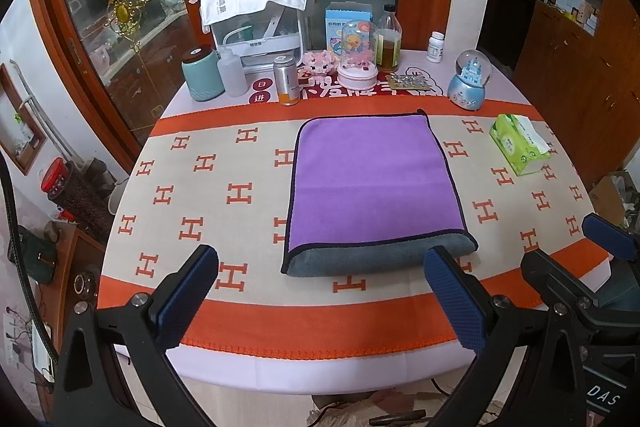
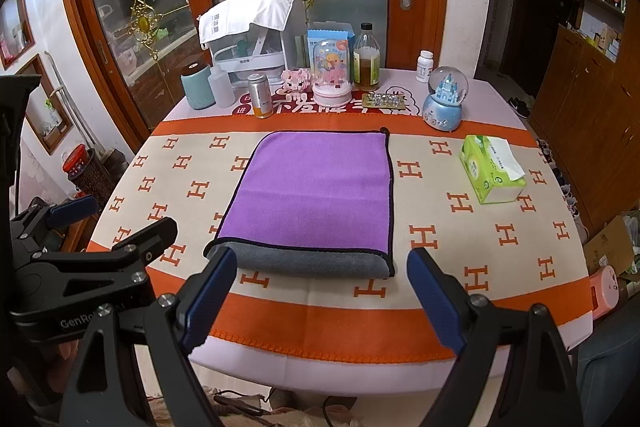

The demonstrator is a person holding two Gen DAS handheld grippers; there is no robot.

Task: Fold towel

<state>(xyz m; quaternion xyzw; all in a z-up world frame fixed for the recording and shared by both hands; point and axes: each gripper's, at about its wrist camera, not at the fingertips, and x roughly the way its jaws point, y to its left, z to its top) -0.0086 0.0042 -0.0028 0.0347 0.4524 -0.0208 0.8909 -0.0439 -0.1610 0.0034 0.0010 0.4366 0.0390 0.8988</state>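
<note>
A purple towel (image 1: 372,183) with a grey underside and black trim lies folded on the table; its grey fold edge faces me. It also shows in the right wrist view (image 2: 316,195). My left gripper (image 1: 320,283) is open and empty, held just short of the towel's near edge. My right gripper (image 2: 322,287) is open and empty, also just in front of the fold edge. Each gripper shows at the side of the other's view.
The table (image 1: 320,323) has an orange and cream H-pattern cloth. A green tissue pack (image 1: 520,143) lies right of the towel. Along the back stand a teal jar (image 1: 202,73), bottles, a can (image 1: 287,79), a snow globe (image 1: 470,79) and a white appliance (image 1: 260,23).
</note>
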